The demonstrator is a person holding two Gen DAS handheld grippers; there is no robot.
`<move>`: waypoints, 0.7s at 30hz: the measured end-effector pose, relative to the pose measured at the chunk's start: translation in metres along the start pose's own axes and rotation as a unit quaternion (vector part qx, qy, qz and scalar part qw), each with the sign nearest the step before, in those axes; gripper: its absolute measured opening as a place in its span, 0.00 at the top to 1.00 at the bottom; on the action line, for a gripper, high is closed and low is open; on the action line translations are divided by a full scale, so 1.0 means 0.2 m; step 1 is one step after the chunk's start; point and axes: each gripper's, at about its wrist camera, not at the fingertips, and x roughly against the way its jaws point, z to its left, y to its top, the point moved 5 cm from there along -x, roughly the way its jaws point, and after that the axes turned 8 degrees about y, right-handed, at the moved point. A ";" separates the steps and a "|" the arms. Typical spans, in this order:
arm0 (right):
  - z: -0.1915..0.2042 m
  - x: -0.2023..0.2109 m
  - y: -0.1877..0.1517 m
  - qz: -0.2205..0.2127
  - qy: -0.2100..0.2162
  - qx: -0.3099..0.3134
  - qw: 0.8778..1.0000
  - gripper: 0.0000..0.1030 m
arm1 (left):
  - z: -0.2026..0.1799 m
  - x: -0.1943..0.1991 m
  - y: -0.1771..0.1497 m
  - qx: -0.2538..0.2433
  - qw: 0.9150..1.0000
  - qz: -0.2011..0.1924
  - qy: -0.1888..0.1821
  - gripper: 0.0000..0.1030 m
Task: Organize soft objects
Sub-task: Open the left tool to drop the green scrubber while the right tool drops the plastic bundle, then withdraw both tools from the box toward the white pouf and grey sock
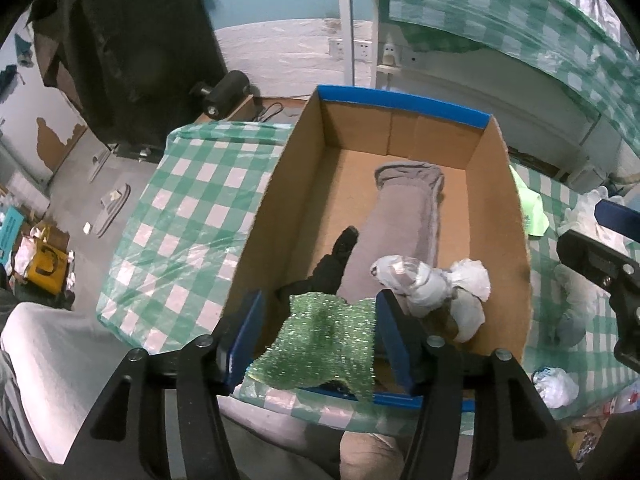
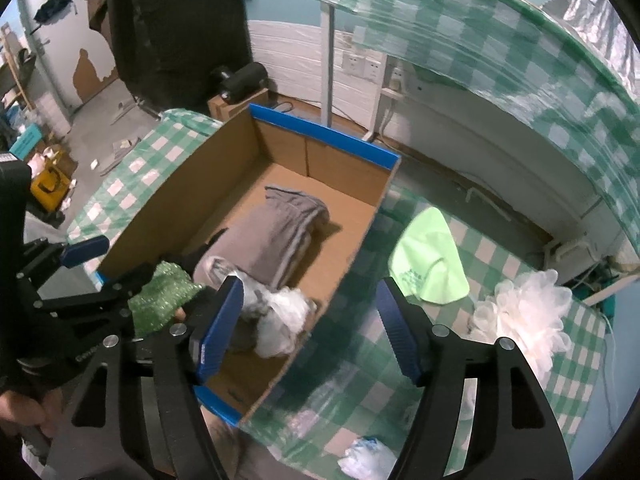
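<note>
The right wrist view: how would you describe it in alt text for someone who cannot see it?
An open gripper with blue pads hovers over the near corner of a cardboard box on a green checked tablecloth. Inside lie a grey cloth and a white plastic bag; a light green cloth and a white bath pouf lie outside.

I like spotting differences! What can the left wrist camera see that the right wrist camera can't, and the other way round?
Only the left wrist view shows the slippers on the floor and the black sock clearly stretched out in the box.

Only the right wrist view shows the whole fluffy white bath puff on the checked tablecloth.

Both show the cardboard box, the grey towel, the sparkly green cloth, the white bag and the light green cloth.
</note>
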 end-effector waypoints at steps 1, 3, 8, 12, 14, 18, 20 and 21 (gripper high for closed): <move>-0.01 0.01 -0.01 0.001 -0.001 -0.001 1.000 0.33 | -0.01 0.01 0.00 -0.002 1.000 -0.002 -0.002 0.36; -0.04 0.02 -0.04 0.002 -0.003 -0.004 1.000 0.33 | -0.04 0.04 0.00 -0.006 1.000 -0.007 -0.005 0.34; -0.13 0.07 -0.12 0.005 -0.009 -0.012 1.000 0.32 | -0.10 0.09 0.01 -0.019 1.000 -0.015 -0.011 0.34; -0.20 0.11 -0.17 0.009 -0.014 -0.026 1.000 0.32 | -0.17 0.13 0.01 -0.034 0.999 -0.021 -0.017 0.31; -0.24 0.13 -0.20 0.009 -0.015 -0.032 0.999 0.32 | -0.20 0.14 0.01 -0.041 0.999 -0.025 -0.016 0.29; -0.33 0.18 -0.25 0.008 -0.022 -0.045 0.999 0.32 | -0.29 0.17 0.00 -0.054 0.998 -0.024 -0.024 0.29; -0.38 0.19 -0.28 0.009 -0.027 -0.054 0.998 0.32 | -0.33 0.18 -0.01 -0.061 0.997 -0.023 -0.030 0.29; -0.40 0.20 -0.29 0.010 -0.030 -0.060 0.998 0.32 | -0.35 0.18 -0.01 -0.065 0.997 -0.022 -0.033 0.29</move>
